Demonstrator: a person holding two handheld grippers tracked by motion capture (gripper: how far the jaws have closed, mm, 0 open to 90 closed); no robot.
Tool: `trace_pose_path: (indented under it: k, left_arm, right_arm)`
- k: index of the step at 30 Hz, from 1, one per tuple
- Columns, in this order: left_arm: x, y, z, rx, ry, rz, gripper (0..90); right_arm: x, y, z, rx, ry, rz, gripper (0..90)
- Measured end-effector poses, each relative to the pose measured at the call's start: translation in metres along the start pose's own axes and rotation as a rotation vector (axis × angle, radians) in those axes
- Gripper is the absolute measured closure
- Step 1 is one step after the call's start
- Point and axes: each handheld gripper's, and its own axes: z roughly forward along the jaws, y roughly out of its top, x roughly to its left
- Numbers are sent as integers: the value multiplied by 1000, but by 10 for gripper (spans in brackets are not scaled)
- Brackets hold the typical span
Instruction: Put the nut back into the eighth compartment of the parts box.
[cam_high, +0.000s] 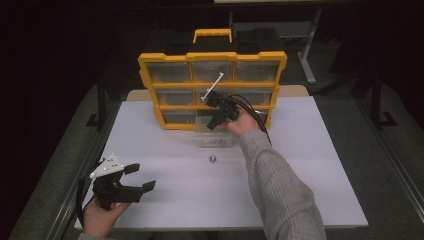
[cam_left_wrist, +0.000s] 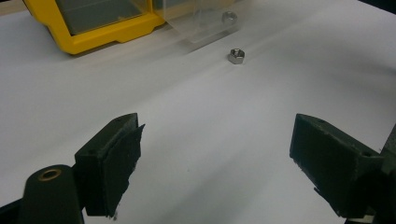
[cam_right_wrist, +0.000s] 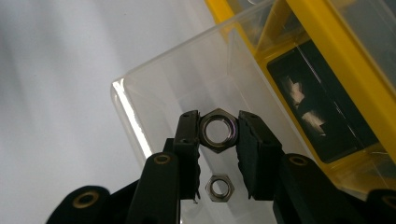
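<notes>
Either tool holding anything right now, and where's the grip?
The right tool holds a hex nut, pinched across two opposite sides over the clear drawer. The left tool is open, holding nothing.

The high view looks forward and down from the person's side onto the whole white table (cam_high: 300, 170), with the yellow drawer organizer (cam_high: 212, 90) standing at its far edge. The left gripper view sits low over the tabletop well in front of the organizer (cam_left_wrist: 93, 28), facing its bottom corner, the pulled-out clear drawer (cam_left_wrist: 205, 23) and a loose hex nut (cam_left_wrist: 236, 56), which the high view also shows (cam_high: 212, 159). The right gripper view looks steeply down from close range into that same drawer (cam_right_wrist: 196, 93), just beside the organizer's yellow frame (cam_right_wrist: 327, 60).
</notes>
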Motion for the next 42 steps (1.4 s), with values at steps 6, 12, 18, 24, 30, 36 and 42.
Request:
trace_pose_path:
  k: [6,12,18,24,30,36,42]
  left_arm:
    - [0,0,0,2,-1,1,161]
    - [0,0,0,5,0,0,161]
    - [0,0,1,4,0,2,161]
    - [0,0,1,2,1,2,161]
    - [-1,0,2,1,-2,6,161]
    - [-1,0,2,8,1,2,161]
    - [-2,0,3,4,-1,-2,161]
  right_arm:
    - [-2,-1,-3,-19,-4,12,641]
    - [0,-3,-12,-40,4,5,636]
    - [6,-8,-27,-67,21,-13,609]
    - [15,-13,-43,-109,42,-36,590]
    - [27,-22,-53,-132,57,-57,562]
    - [43,-38,-49,-139,77,-90,532]
    - [53,-51,-43,-142,81,-105,534]
